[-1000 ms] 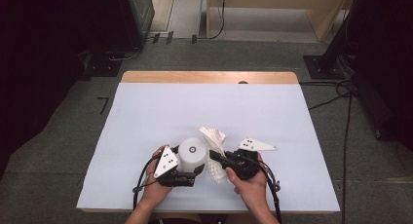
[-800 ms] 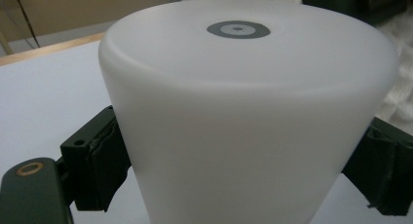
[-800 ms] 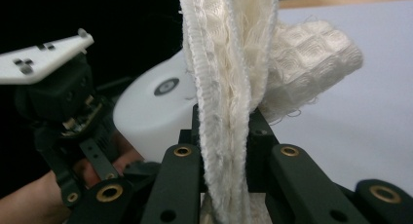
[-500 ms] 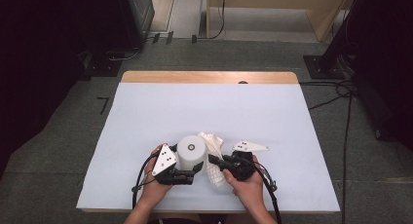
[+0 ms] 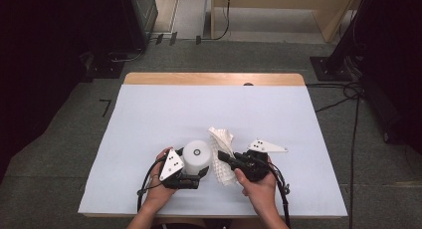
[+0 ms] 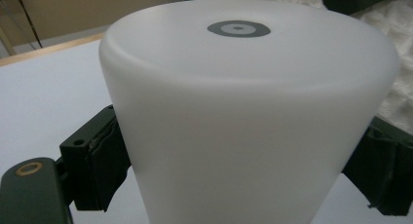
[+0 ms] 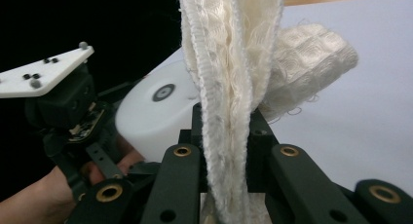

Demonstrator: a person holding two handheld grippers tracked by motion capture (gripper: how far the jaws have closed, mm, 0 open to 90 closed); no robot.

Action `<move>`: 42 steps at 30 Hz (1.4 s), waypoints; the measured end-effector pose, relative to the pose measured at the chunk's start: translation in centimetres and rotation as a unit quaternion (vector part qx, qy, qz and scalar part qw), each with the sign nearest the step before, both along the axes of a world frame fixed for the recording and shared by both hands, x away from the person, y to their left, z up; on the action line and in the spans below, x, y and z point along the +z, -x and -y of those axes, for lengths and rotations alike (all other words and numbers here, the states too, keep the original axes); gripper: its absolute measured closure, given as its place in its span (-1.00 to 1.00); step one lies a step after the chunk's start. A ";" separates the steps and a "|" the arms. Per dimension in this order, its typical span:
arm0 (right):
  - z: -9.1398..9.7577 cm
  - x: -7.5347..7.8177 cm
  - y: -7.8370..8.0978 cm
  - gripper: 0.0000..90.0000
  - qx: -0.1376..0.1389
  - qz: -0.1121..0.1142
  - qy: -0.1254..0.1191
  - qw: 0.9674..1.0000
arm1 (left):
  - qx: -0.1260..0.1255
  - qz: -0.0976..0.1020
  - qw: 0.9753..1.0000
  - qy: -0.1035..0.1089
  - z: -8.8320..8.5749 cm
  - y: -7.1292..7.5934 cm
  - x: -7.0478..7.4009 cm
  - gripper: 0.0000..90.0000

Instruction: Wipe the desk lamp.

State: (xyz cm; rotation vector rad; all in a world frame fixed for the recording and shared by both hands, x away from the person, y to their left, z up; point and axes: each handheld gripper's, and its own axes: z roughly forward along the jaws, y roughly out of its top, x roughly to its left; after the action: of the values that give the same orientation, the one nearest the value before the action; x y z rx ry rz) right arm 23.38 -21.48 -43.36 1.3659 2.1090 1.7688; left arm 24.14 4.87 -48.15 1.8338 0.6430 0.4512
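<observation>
A wooden table (image 5: 214, 78) covered by a white sheet (image 5: 164, 114) carries all the work near its front edge, where the person's forearms enter from below. The largest handled object is a white frosted cup (image 5: 196, 157), inverted so that its closed base, marked by a small grey ring, faces up; its long axis stands upright, and in the left gripper view (image 6: 248, 117) the body narrows toward the bottom of the frame. It stands on the sheet slightly left of the table's middle. The left gripper (image 5: 191, 175) approaches it from the near side, roughly level with the table, and its two black jaws bracket the cup's wall on opposite sides, pads pressed against it, so the cup is clasped between them; the grey three-cornered plate (image 5: 171, 164) on this gripper lies just left of the cup. Just right of the cup is a cream waffle-weave cloth (image 5: 222, 154), bunched into a long strip whose axis runs away from the person and a little leftward, its far end lifted off the sheet and curling over. The right gripper (image 5: 224, 158) points left toward the cup and its jaws are clenched on the strip partway along; in the right gripper view the cloth (image 7: 234, 87) rises straight out of the pinched jaws, a folded lobe hanging to one side, with the cup (image 7: 156, 112) and the left gripper (image 7: 97, 151) just beyond. Cloth and cup stand just beside each other; whether they touch cannot be told.
</observation>
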 end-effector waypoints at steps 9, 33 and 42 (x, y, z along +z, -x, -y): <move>0.6 -0.6 -0.3 0.77 -0.015 -0.001 0.019 1.000 | 0.046 -0.017 0.998 0.024 0.5 0.9 0.1 -0.85; -0.9 -3.4 -0.7 0.77 -0.008 -0.045 0.054 0.997 | 0.079 -0.037 0.996 0.016 0.9 1.3 1.3 -0.81; -1.1 -2.5 -0.5 0.77 0.010 -0.037 0.031 0.999 | 0.047 -0.030 0.998 0.003 0.9 1.2 1.4 -0.80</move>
State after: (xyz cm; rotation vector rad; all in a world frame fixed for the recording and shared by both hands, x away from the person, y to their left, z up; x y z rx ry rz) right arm 23.84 -20.36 -45.84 1.4207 2.2011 1.6707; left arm 22.91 4.01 -46.74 1.8233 0.7727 0.4564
